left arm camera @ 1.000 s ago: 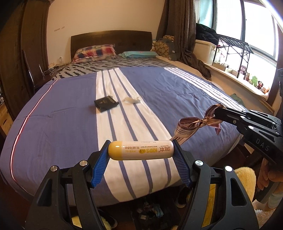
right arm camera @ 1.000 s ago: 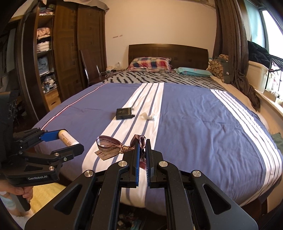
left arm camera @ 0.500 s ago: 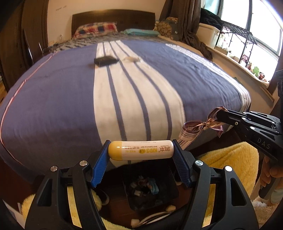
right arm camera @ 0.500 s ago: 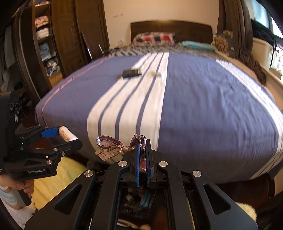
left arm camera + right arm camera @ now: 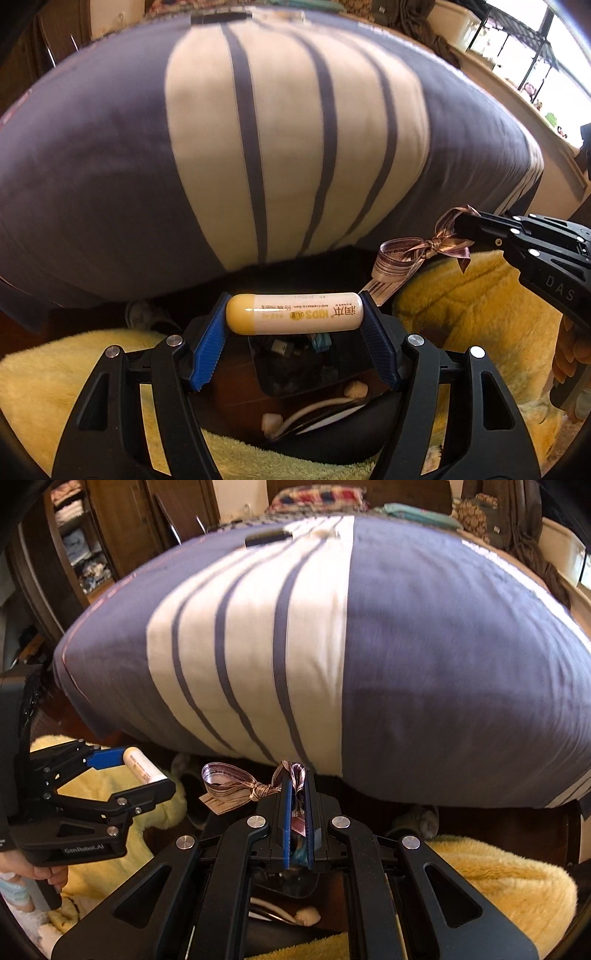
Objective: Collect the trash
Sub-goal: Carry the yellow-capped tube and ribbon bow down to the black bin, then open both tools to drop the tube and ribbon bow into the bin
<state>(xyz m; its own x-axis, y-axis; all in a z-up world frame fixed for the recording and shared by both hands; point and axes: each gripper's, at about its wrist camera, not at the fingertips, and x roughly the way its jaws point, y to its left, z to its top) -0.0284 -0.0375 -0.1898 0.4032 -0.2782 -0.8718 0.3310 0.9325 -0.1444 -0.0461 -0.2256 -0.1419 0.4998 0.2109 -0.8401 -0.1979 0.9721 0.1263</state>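
Note:
My left gripper (image 5: pixel 295 323) is shut on a cream lip-balm tube (image 5: pixel 293 314) with a yellow cap, held crosswise between the blue pads. In the right wrist view the same left gripper (image 5: pixel 127 771) and tube (image 5: pixel 142 768) show at the left. My right gripper (image 5: pixel 298 786) is shut on a brownish ribbon bow (image 5: pixel 236 784) with a small tag, which sticks out to the left of the fingers. In the left wrist view the right gripper (image 5: pixel 461 223) holds that ribbon (image 5: pixel 410 254) at the right. A dark bin (image 5: pixel 354 363) with scraps inside sits on the floor below both grippers.
The bed with a blue and white striped cover (image 5: pixel 332 646) fills the view ahead; a black box (image 5: pixel 267 537) and a crumpled white scrap (image 5: pixel 325 533) lie far back on it. Yellow fluffy slippers or rug (image 5: pixel 480 314) flank the bin. A wardrobe (image 5: pixel 85 546) stands at the left.
Both grippers have dropped from above the bed to below its foot edge and tilted down. The bin and yellow fluff now show beneath them. Both grips are unchanged.

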